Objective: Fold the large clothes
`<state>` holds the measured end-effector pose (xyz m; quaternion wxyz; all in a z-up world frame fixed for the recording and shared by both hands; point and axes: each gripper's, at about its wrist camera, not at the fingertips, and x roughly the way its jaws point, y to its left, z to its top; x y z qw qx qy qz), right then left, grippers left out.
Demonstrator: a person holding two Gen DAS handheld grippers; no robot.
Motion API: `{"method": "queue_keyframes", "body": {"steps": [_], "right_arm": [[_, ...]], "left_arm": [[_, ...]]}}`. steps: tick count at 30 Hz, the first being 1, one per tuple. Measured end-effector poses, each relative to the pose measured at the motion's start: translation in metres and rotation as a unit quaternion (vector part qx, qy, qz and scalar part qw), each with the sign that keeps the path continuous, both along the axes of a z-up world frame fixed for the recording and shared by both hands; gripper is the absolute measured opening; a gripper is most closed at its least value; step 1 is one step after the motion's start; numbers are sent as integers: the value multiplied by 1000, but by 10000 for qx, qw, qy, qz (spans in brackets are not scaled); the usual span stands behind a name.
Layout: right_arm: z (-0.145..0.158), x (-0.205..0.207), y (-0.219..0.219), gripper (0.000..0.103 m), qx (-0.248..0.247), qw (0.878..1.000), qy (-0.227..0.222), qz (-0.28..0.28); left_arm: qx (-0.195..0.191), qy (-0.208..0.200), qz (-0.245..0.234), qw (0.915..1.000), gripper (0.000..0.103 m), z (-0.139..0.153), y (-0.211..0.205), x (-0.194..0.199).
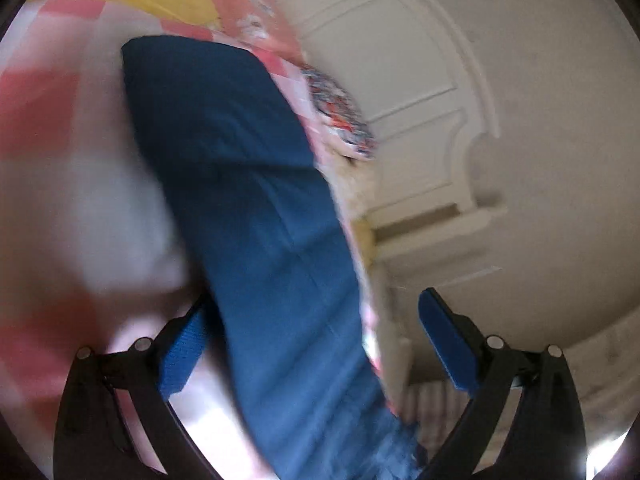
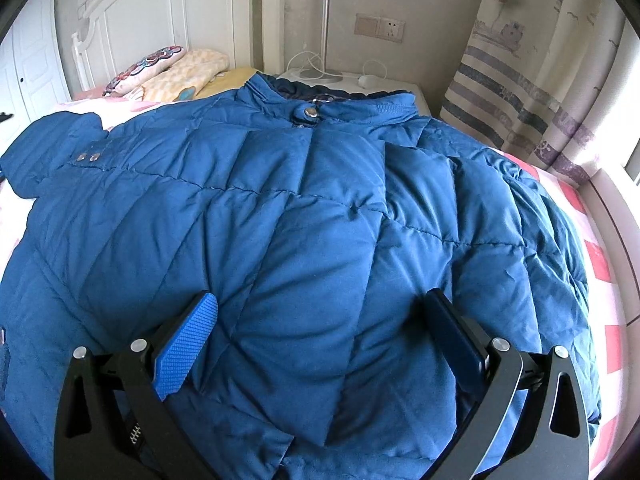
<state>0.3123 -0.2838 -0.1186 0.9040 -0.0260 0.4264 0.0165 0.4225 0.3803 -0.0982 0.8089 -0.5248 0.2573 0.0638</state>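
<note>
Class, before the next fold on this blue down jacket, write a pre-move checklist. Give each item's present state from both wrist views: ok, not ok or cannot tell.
1. Blue down jacket lies front up, spread on the bed: ok.
2. Collar snap fastened: ok.
3. Right gripper open, fingers apart over the jacket's lower front: ok.
4. Left gripper open, with a blue length of the jacket running between its fingers: ok for closing; any contact cannot tell, the view is blurred.
5. Sleeve at the left, with two snaps, lying flat: cannot tell, its end is bunched.
6. Pillows clear of the jacket: ok.
</note>
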Motion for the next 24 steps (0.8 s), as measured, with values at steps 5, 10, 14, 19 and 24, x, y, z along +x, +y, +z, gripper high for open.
{"method": "queue_keyframes", "body": {"steps": [5,10,14,19,24], "right_arm": [[0,1,-1,98,71,10000,18,-5],[0,2,-3,98,140,9999,35,2],[0,2,-3,98,157,9999,32,0],[0,2,-4,98,184,9998,27,0],[0,2,-5,98,280,9996,11,-5]], "left_arm": [[211,76,-26,9997,4,0,-9,3],[1391,-1176,-1308,9745,3,67,-126,-31],[1481,-1910,-3103,9194,4,96,-250,-50],[2115,-1458,-4830,8371,51,65,-393,-59],[2332,-631,-5021,8304,73,18,-410,-60]]}}
